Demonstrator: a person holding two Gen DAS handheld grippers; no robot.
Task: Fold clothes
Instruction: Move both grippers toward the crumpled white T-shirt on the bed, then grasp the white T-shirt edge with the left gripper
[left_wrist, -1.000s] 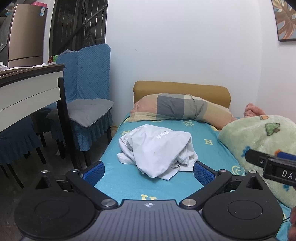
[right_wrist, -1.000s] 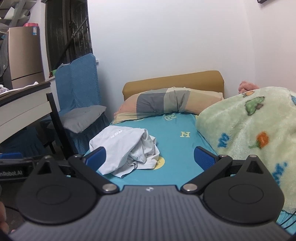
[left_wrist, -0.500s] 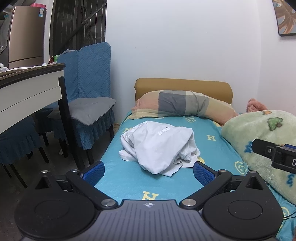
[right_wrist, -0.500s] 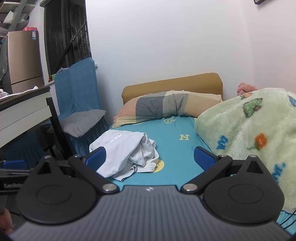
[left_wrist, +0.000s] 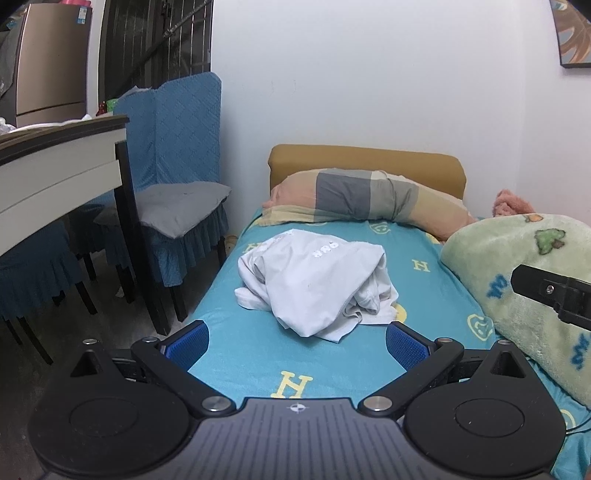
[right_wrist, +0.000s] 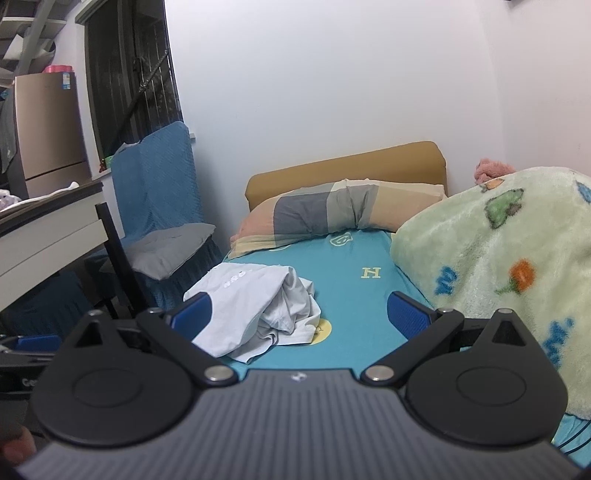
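Note:
A crumpled white garment (left_wrist: 317, 280) with small printed letters lies in a heap on the teal bed sheet (left_wrist: 258, 362). My left gripper (left_wrist: 295, 341) hovers open just short of the heap, nothing between its blue pads. In the right wrist view the same garment (right_wrist: 255, 314) sits ahead and to the left. My right gripper (right_wrist: 301, 314) is open too, its left pad (right_wrist: 192, 315) in front of the cloth's near edge. The right gripper's finger (left_wrist: 554, 291) shows at the right of the left wrist view.
A fluffy green blanket (right_wrist: 498, 266) is piled along the bed's right side. A plaid pillow (left_wrist: 365, 197) lies against the tan headboard (left_wrist: 365, 160). Blue-covered chairs (left_wrist: 177, 192) and a white table (left_wrist: 55, 170) stand left of the bed.
Both grippers have pulled back and tilted slightly, so the garment sits a little farther away in each view. The garment itself has not moved.

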